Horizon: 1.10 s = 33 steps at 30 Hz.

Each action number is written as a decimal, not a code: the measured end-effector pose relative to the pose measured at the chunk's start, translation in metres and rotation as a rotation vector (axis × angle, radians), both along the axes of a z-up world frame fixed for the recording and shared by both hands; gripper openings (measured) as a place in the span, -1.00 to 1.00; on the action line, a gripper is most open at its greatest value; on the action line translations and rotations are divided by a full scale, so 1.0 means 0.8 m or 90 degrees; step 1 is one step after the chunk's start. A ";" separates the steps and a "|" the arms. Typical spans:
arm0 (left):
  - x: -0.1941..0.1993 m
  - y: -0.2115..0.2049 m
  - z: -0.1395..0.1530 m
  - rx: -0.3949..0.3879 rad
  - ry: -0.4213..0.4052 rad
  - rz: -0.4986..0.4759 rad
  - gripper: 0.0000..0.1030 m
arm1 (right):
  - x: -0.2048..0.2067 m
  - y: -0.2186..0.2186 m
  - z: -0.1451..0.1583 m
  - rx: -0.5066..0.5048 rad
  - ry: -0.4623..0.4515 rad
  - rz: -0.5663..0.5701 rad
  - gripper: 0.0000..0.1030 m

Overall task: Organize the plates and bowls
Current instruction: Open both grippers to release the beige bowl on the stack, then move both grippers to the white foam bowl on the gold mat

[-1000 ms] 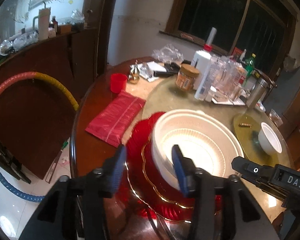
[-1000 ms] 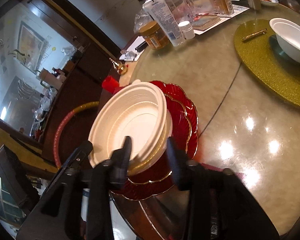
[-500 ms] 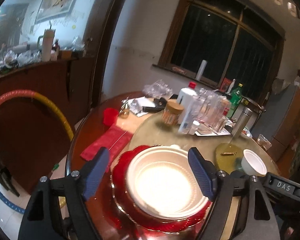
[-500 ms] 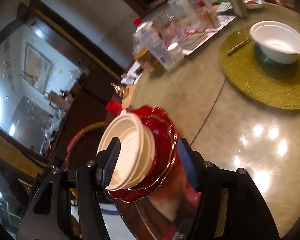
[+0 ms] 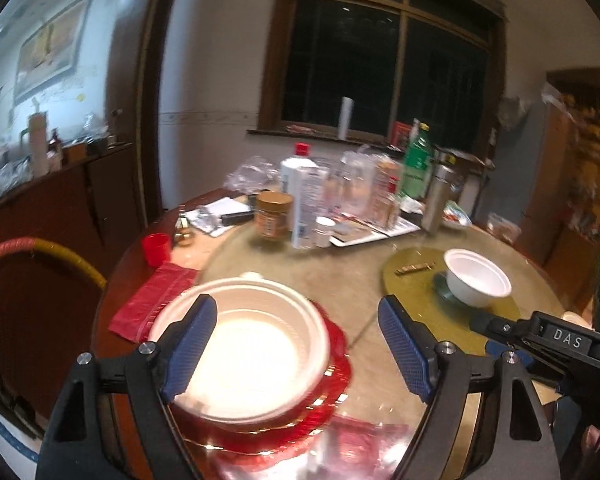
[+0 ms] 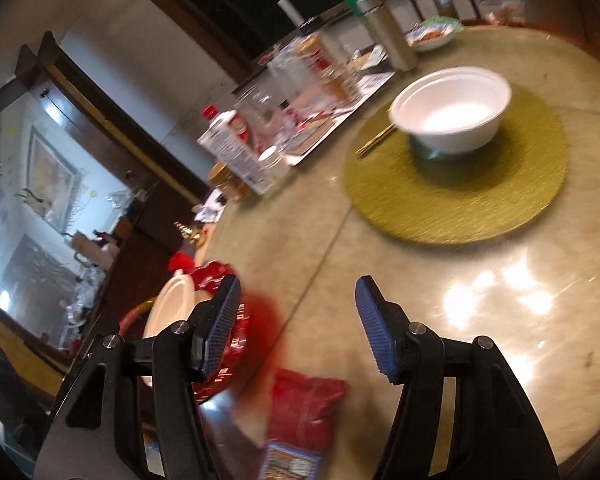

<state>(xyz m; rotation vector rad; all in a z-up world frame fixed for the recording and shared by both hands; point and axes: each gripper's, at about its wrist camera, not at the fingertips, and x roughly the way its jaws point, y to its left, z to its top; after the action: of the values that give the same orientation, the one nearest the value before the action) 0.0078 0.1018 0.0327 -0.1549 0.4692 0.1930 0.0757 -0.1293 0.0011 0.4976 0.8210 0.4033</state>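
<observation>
A white foam plate (image 5: 252,352) lies stacked on a red, gold-rimmed plate (image 5: 338,364) near the table's left edge. My left gripper (image 5: 298,346) hovers open above and behind the stack, pads clear of it. The white plate (image 6: 172,300) and red plate (image 6: 210,276) also show in the right wrist view, partly hidden by a finger. My right gripper (image 6: 298,328) is open over bare tabletop, nothing between its pads. A small white bowl (image 6: 452,108) (image 5: 476,280) sits on a round gold-green mat (image 6: 460,200) farther right.
Bottles, jars, a steel flask and a tray crowd the back of the round table (image 5: 308,208). A red cup (image 5: 155,249) and a red packet (image 5: 152,300) lie left of the stack; another red packet (image 6: 304,404) lies near my right gripper. The other gripper's body (image 5: 548,338) shows at right.
Both grippers let go of the white plate's rim, opened wide and drew back from the stack. The right one swung right, so the small bowl and mat now fill more of its view.
</observation>
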 end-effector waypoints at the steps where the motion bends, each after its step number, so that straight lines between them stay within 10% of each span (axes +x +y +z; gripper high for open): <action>1: 0.004 -0.008 -0.001 0.011 0.007 -0.005 0.61 | -0.002 -0.007 0.002 -0.014 -0.009 -0.010 0.17; 33: 0.084 -0.140 -0.055 0.107 0.167 -0.120 0.61 | 0.012 -0.113 -0.019 -0.049 -0.043 -0.154 0.18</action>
<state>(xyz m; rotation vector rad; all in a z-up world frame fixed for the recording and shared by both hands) 0.0749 -0.0099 -0.0115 0.0815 0.7221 0.0664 0.0852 -0.2194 -0.0145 0.5025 0.6996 0.1643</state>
